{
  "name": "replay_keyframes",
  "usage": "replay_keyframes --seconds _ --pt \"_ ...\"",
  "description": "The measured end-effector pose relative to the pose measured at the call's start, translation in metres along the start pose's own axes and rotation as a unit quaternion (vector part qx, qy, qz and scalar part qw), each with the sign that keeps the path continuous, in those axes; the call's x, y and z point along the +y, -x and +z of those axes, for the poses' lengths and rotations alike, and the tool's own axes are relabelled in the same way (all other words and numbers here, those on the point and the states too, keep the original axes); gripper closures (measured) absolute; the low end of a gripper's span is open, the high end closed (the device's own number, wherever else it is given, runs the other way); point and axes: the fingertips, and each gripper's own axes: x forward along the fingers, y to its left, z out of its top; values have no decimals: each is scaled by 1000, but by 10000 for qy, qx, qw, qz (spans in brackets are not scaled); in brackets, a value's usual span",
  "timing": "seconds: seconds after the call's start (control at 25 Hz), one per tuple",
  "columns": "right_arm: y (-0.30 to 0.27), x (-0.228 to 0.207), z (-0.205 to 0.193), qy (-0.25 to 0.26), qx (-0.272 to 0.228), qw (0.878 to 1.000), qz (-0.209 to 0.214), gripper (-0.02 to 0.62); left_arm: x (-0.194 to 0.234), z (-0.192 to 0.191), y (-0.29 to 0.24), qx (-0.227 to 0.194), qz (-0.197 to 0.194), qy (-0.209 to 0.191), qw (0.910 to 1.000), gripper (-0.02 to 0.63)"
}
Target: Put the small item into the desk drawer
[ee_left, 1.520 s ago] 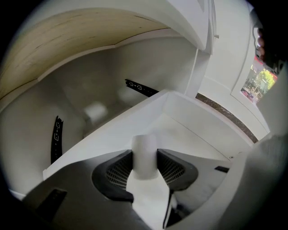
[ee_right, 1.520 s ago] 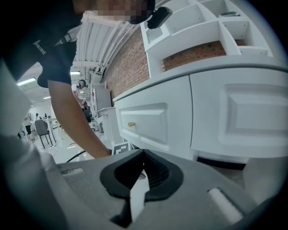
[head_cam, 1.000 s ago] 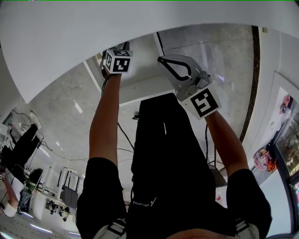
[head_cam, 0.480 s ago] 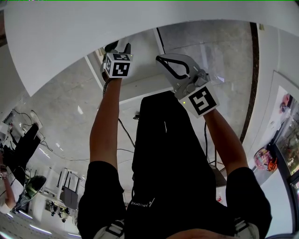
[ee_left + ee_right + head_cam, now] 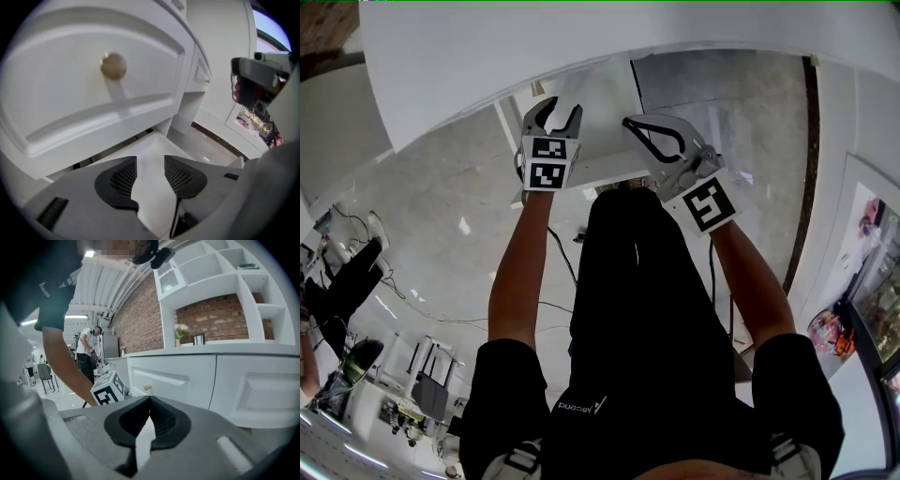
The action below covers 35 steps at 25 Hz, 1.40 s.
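a: since the small item shows in no view, what gets gripped?
b: left gripper (image 5: 150,176) gapes empty, right gripper (image 5: 149,401) closed on nothing. the shut drawer (image 5: 70,108) has a knob (image 5: 113,66): small, hard, probably slick; pinch squarely.

Drawer: white painted panelled drawer front (image 5: 89,98), plain.
Knob: round knob (image 5: 113,66), dull brass.
Cube: marker cube (image 5: 547,161) at 11 o'clock, black-and-white squares.
Wall: brick wall (image 5: 140,319), red-brown.

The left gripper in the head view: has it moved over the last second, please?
Yes. The left gripper has drawn back toward the person: its jaws, earlier hidden under the desk top's edge, now show clear.
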Motion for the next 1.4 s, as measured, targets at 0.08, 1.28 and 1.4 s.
replay_keyframes --seconds 0.08,1.28,1.4 --pt "3 3 14 3 -76 10000 -30 594 -6 14 24 -248 -58 35 9997 425" --pt "137 48 293 -386 -2125 9759 -298 594 -94 271 412 -3883 -55 -428 9205 597" --pt "150 54 313 -334 -2297 9721 -335 594 -104 286 442 -4103 -64 -546 9103 604"
